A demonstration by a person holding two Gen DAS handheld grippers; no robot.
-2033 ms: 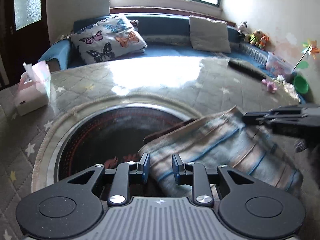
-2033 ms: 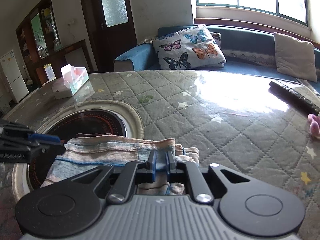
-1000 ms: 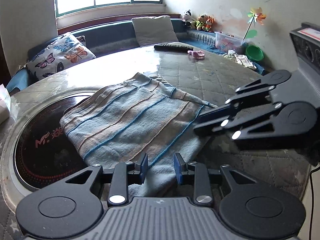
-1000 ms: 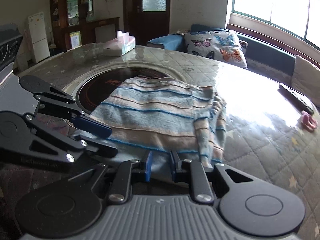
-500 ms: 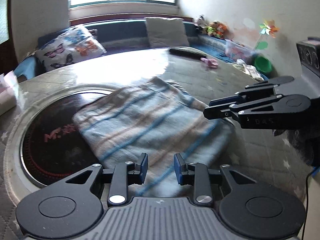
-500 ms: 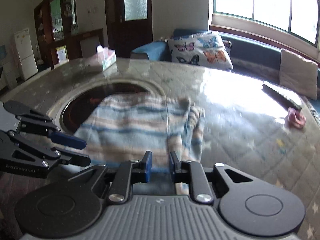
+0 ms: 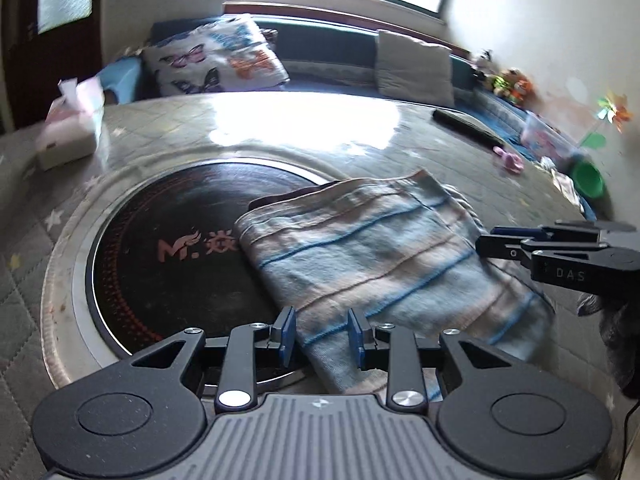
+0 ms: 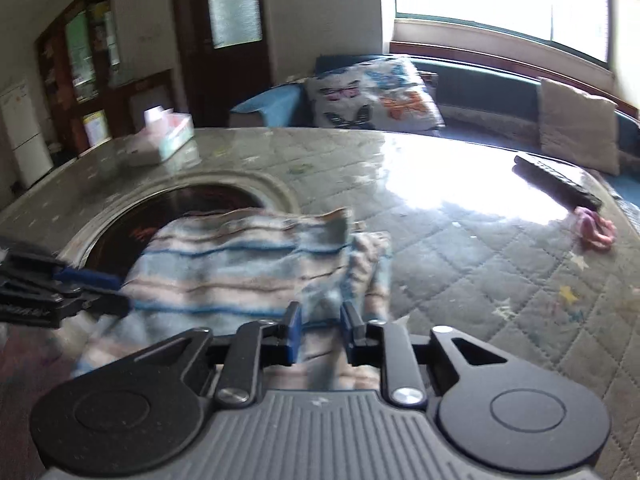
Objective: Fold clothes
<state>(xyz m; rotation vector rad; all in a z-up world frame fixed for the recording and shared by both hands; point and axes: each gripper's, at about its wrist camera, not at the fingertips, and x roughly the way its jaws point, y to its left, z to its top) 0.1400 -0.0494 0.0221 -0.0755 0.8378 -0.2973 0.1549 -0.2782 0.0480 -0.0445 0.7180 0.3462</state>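
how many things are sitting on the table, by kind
striped cloth: 1
tissue box: 1
remote control: 1
small pink item: 1
total: 4

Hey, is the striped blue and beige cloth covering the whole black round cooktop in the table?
No, the striped blue and beige cloth overlaps only the right part of the black round cooktop, leaving its pink lettering exposed.

Home living room: sofa [image 8: 480, 80], butterfly cushion [image 8: 376, 94], fridge [image 8: 24, 132].
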